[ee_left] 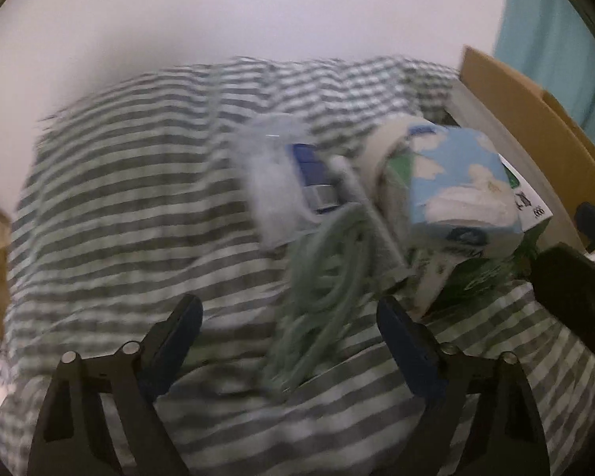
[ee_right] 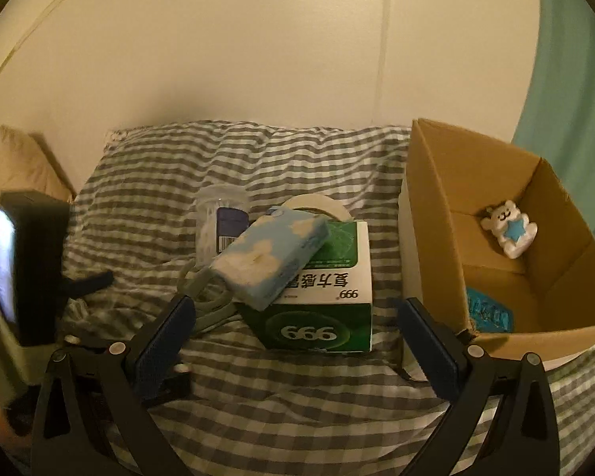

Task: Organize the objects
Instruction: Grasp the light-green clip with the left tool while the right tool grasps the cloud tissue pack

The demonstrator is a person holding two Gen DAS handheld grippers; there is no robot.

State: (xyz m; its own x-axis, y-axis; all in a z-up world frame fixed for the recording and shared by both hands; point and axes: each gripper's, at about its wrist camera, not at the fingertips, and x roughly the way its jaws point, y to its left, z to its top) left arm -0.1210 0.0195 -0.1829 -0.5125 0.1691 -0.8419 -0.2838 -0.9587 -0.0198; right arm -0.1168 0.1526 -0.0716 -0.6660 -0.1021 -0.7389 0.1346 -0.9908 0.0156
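Note:
A pile lies on the striped bed: a green-and-white "999" box (ee_right: 321, 297), a blue cloud-print pack (ee_right: 271, 258) leaning on it, a clear jar with a blue label (ee_right: 222, 226), a roll of tape (ee_right: 317, 204) behind, and a coiled pale-green cable (ee_right: 202, 293). My right gripper (ee_right: 293, 337) is open and empty, just in front of the green box. In the blurred left wrist view, my left gripper (ee_left: 289, 325) is open and empty, with the cable (ee_left: 321, 297) between its fingers' line, the jar (ee_left: 285, 182) and cloud pack (ee_left: 460, 182) beyond.
An open cardboard box (ee_right: 448, 182) stands at the right, holding a white bear figure (ee_right: 509, 228) and a blue item (ee_right: 488, 311). The left gripper's dark body (ee_right: 27, 261) shows at the left. A wall is behind the bed, a teal curtain (ee_right: 575, 99) at the right.

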